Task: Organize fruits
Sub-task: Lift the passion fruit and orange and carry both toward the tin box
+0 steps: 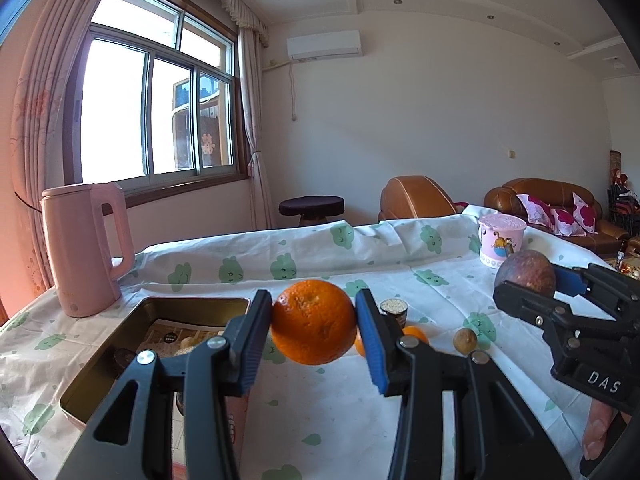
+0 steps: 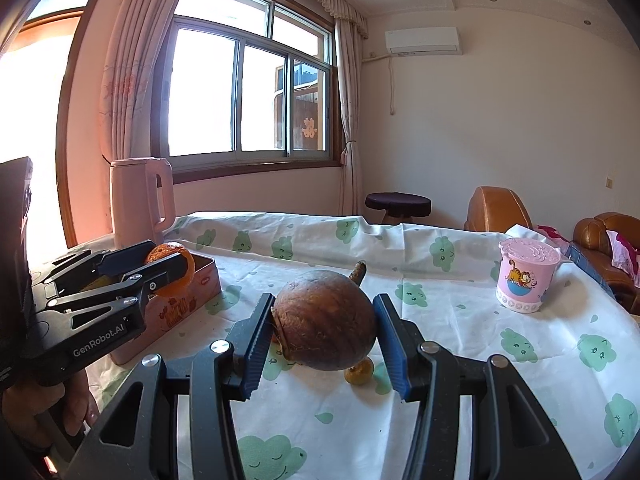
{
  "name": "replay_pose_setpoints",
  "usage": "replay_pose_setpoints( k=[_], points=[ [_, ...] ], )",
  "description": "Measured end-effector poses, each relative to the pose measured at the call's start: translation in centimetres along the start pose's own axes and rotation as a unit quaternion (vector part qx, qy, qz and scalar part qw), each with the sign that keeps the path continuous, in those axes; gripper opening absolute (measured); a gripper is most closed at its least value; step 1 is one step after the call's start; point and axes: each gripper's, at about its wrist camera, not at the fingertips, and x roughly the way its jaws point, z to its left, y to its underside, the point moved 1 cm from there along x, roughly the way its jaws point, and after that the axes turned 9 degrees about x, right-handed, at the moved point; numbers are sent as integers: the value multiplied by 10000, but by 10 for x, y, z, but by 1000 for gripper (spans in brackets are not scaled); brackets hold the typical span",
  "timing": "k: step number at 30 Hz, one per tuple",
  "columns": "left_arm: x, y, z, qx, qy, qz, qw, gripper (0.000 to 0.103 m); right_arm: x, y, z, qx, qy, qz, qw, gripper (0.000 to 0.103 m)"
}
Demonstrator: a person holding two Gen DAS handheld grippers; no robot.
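Note:
My left gripper (image 1: 314,322) is shut on an orange (image 1: 314,322) and holds it above the table, just right of an open metal tin (image 1: 120,344). My right gripper (image 2: 325,326) is shut on a round brown fruit (image 2: 325,326) held above the cloth. In the left wrist view the right gripper (image 1: 524,280) shows at the right with the brown fruit (image 1: 525,274). In the right wrist view the left gripper (image 2: 170,268) holds the orange (image 2: 172,268) over the tin (image 2: 188,300). A small orange (image 1: 415,334) and a small brownish fruit (image 1: 465,340) lie on the cloth.
A pink kettle (image 1: 86,248) stands at the table's far left behind the tin. A pink cartoon cup (image 2: 526,276) stands at the far right. A small dark jar (image 1: 394,310) stands behind the left gripper. A small yellow-brown fruit (image 2: 359,372) lies under the brown fruit.

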Motion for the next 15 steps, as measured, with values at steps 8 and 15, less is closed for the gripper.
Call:
replay_pose_setpoints(
  k=[8, 15],
  points=[
    [-2, 2, 8, -177, -23, 51, 9998, 45, -1, 1, 8, -149, -59, 6, 9999, 52],
    [-3, 6, 15, -246, 2, 158, 9996, 45, 5, 3, 22, -427, -177, 193, 9987, 52]
  ],
)
